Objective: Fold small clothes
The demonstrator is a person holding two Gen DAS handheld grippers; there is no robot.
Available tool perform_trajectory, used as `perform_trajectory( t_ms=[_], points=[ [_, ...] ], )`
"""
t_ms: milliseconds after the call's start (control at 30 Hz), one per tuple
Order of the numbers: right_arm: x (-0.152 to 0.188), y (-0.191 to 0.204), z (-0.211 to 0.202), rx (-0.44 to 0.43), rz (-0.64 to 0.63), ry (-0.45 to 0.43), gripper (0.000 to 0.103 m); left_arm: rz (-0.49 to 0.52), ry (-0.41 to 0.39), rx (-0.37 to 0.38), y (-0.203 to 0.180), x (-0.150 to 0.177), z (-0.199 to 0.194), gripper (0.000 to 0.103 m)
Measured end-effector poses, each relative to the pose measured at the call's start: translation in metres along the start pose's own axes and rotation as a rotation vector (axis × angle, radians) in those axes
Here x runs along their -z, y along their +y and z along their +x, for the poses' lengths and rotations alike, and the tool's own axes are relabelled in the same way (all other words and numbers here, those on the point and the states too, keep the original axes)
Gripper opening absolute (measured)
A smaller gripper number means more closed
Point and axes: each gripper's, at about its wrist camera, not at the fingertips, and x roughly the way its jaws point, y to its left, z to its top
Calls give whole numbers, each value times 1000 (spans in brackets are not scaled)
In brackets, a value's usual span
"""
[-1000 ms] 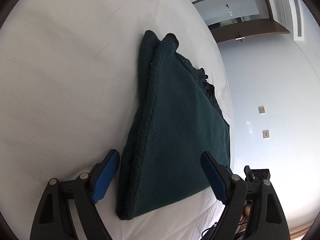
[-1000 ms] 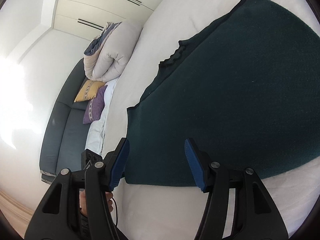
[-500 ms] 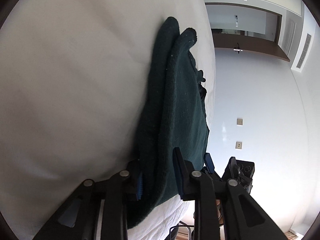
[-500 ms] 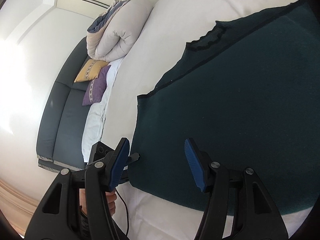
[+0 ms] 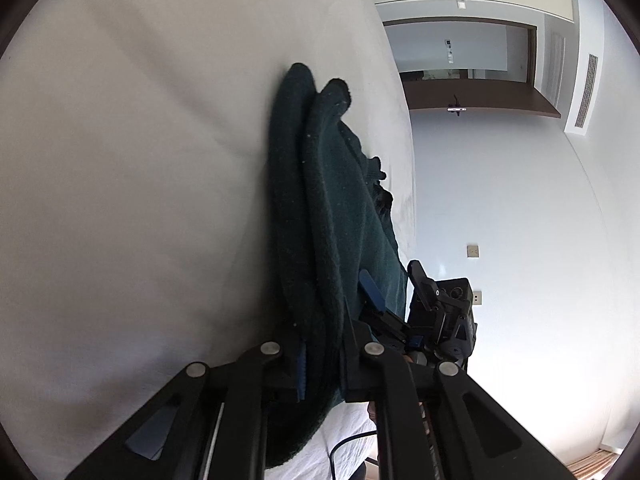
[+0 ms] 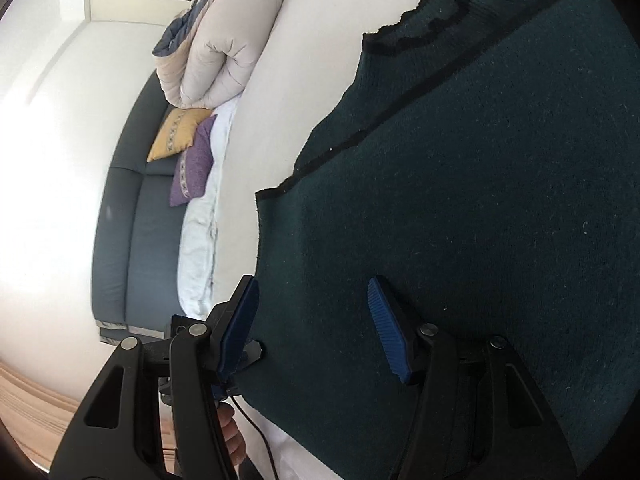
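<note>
My left fingers (image 5: 322, 364) have just closed tight on the near folded edge of the dark green sweater (image 6: 480, 208), which lies on the white bed (image 5: 140, 200). My right fingers (image 6: 316, 328) hang half open over the sweater's near left corner, gripping nothing.

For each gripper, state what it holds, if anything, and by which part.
The left gripper is shut on the dark green garment, pinching its near folded edge. The right gripper is open over the garment, holding nothing.

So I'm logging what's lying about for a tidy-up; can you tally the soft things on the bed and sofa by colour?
Dark green garment: 1
Beige rolled duvet: 1
Yellow cushion: 1
Purple cushion: 1
Total: 4
</note>
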Motion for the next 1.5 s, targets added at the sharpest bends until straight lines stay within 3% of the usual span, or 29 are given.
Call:
perform_trajectory(
  t_ms=[200, 233, 367, 433, 567, 633, 700, 733, 867, 933, 1067, 1167, 1233, 1367, 1500],
  points=[
    [-5, -8, -16, -87, 30, 12, 56, 145, -8, -47, -86, 9, 21, 11],
    [-7, -10, -21, -103, 37, 7, 60, 175, -2, -51, -103, 11, 31, 11],
    [-21, -27, -62, -227, 98, -25, 73, 305, 56, -72, -171, 31, 91, 11],
    [-31, -43, -91, -302, 146, -59, 75, 369, 99, -96, -194, 47, 133, 10],
    [-50, -77, -148, -366, 202, -132, 83, 417, 187, -141, -202, 77, 214, 11],
    [-58, -94, -171, -347, 216, -155, 84, 416, 218, -165, -194, 90, 244, 11],
    [-61, -109, -185, -311, 227, -163, 83, 417, 256, -183, -185, 101, 265, 18],
    [-63, -115, -189, -293, 231, -156, 83, 426, 266, -183, -184, 105, 268, 23],
    [-68, -117, -187, -236, 191, -104, 82, 493, 257, -129, -193, 114, 245, 66],
    [-71, -115, -187, -204, 174, -95, 82, 525, 228, -99, -196, 117, 220, 72],
    [-74, -111, -186, -164, 166, -88, 81, 537, 157, -35, -194, 110, 172, 79],
    [-73, -107, -187, -124, 157, -79, 79, 512, 119, -94, -176, 99, 156, 80],
    [-57, -98, -181, -90, 146, -74, 77, 455, 120, -90, -158, 87, 151, 79],
    [-45, -89, -173, -16, 128, -58, 70, 477, 111, -94, -153, 85, 155, 79],
    [-42, -83, -170, 25, 126, -48, 68, 585, 138, -132, -166, 98, 178, 79]
  ],
)
